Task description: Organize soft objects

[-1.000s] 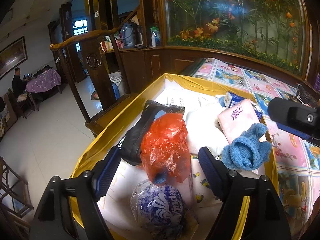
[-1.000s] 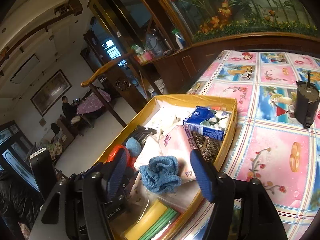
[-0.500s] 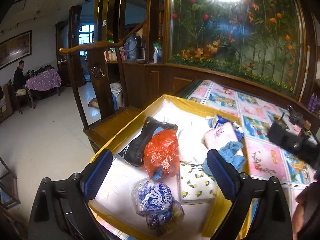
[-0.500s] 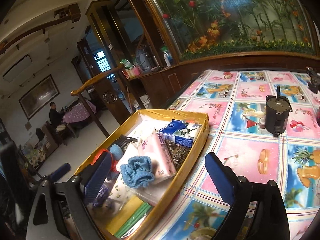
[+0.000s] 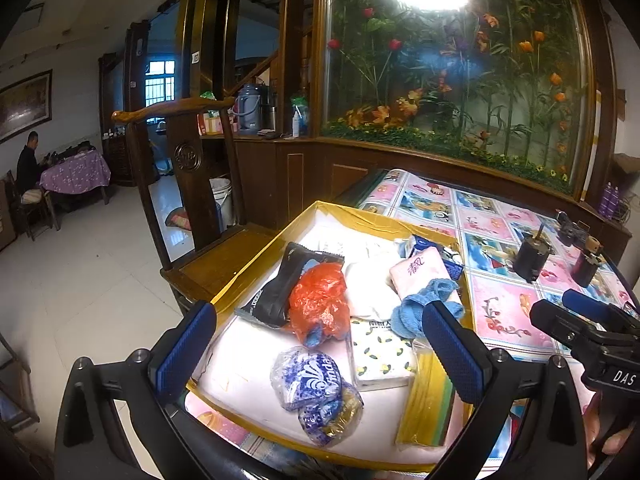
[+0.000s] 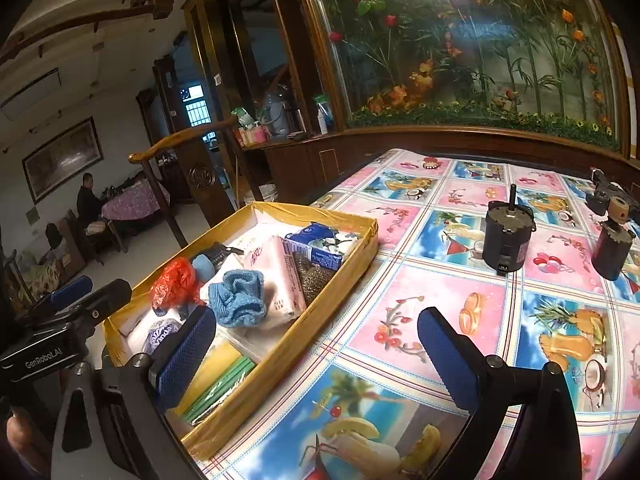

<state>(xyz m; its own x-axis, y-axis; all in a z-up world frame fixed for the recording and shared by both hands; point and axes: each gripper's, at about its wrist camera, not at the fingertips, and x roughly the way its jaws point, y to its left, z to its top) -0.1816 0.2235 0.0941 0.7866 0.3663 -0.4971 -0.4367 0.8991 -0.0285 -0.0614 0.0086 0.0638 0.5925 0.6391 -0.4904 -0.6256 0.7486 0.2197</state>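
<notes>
both grippers, left gripper [image 5: 320, 344] and right gripper [image 6: 316, 344], are hanging spread and empty near the yellow tray [image 6: 280, 356] holding the blue cloth [image 6: 238, 298]; grabbing carelessly risks snagging the orange bag [image 5: 318, 300]

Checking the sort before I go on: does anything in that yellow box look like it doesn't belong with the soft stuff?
Yes: a steel scourer sits wedged between the pink tissue pack and the box wall. Wiry metal among soft things.

Yellow box [image 5: 256, 264]; orange plastic bag [image 5: 318, 300]; blue cloth [image 6: 238, 298]; pink tissue pack [image 5: 420, 272]; desk [image 6: 460, 312] cloth of pink-and-blue picture squares.
</notes>
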